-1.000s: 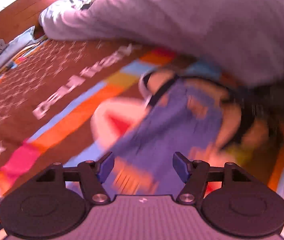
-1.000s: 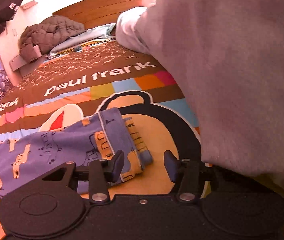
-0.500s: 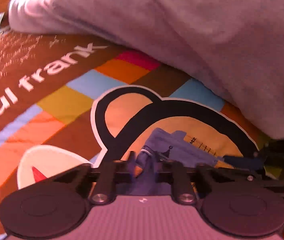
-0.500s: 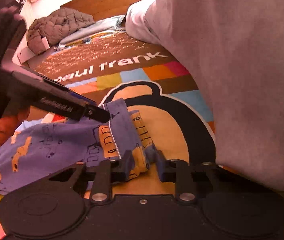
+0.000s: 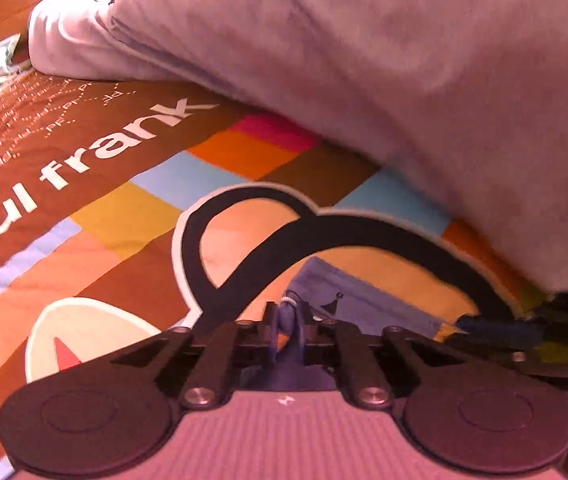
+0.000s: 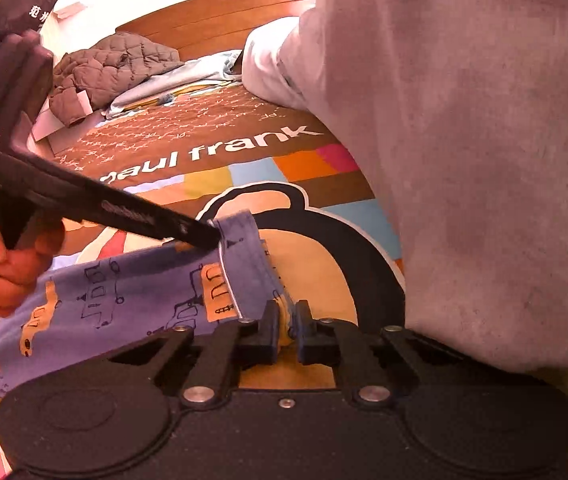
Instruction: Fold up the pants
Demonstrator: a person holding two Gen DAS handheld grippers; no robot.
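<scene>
Bright patterned bedspread (image 6: 243, 148) under the pants (image 6: 123, 292): left claw (image 5: 290, 322) easing slightly yet clamped on the hem, right claw (image 6: 286, 326) closing on its corner; thin pinches could slip when lifted.

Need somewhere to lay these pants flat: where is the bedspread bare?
Free: the bedspread's brown lettered band, between the quilted jacket and the pants. Crowded: the near edge around the pants, and the right side under the grey garment.

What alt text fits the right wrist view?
The right gripper is closing on the cuff of blue car-print pants lying on a colourful bedspread, while the left gripper pinches the same cuff farther up.
</scene>
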